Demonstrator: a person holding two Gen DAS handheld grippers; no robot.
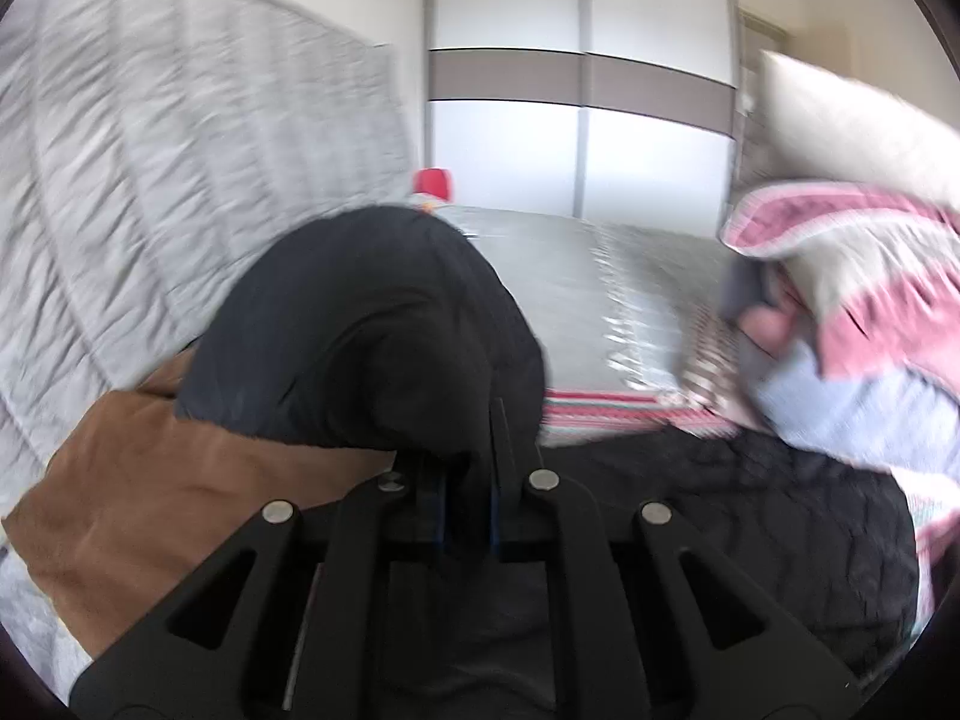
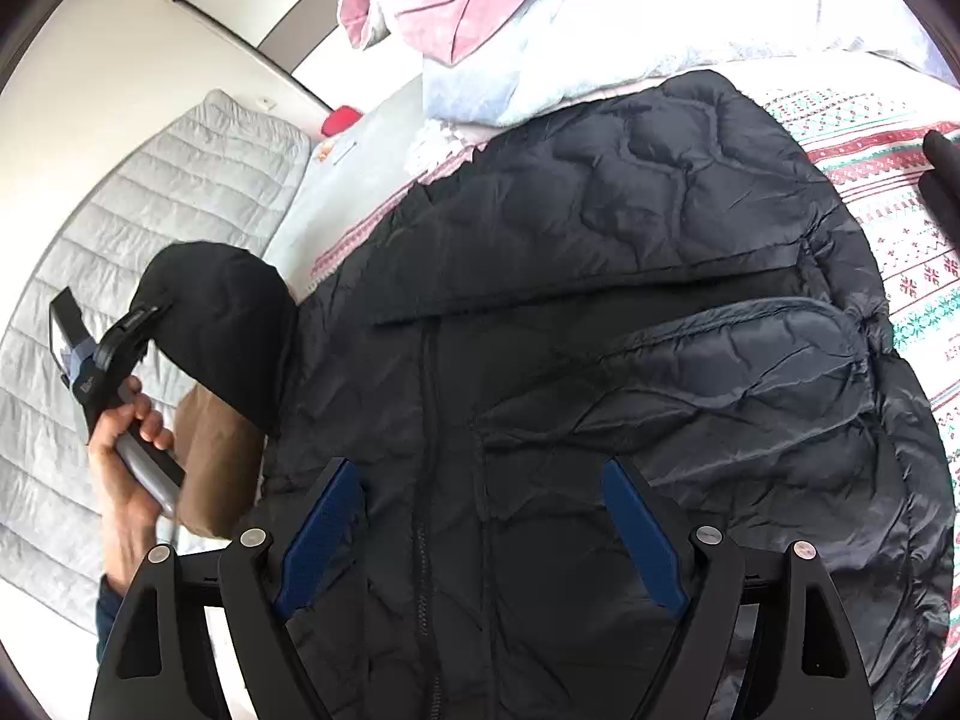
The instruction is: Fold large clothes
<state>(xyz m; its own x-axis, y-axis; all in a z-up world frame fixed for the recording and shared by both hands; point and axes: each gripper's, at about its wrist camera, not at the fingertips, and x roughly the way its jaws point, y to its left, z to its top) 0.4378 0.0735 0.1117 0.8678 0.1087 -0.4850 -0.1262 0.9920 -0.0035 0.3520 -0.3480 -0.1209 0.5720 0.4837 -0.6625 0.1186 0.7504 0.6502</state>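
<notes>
A black quilted jacket (image 2: 600, 276) lies spread on a patterned bedspread (image 2: 888, 240), zip up, with one sleeve (image 2: 750, 348) folded across its front. My left gripper (image 1: 462, 468) is shut on a smooth black end of the jacket (image 1: 372, 330), which bulges up over its fingers. From the right wrist view that left gripper (image 2: 141, 318) is held in a hand (image 2: 126, 456) at the jacket's left side, with the black end (image 2: 222, 324) lifted off the bed. My right gripper (image 2: 477, 471) hovers open above the jacket's zip, and nothing sits between its blue pads (image 2: 318, 534).
A brown cloth item (image 1: 150, 480) lies under the lifted end. A grey quilted cover (image 1: 150, 180) fills the left. Pink striped bedding and pillows (image 1: 858, 264) are piled on the right. A white wardrobe (image 1: 576, 90) stands behind, with a red object (image 1: 432, 180) near it.
</notes>
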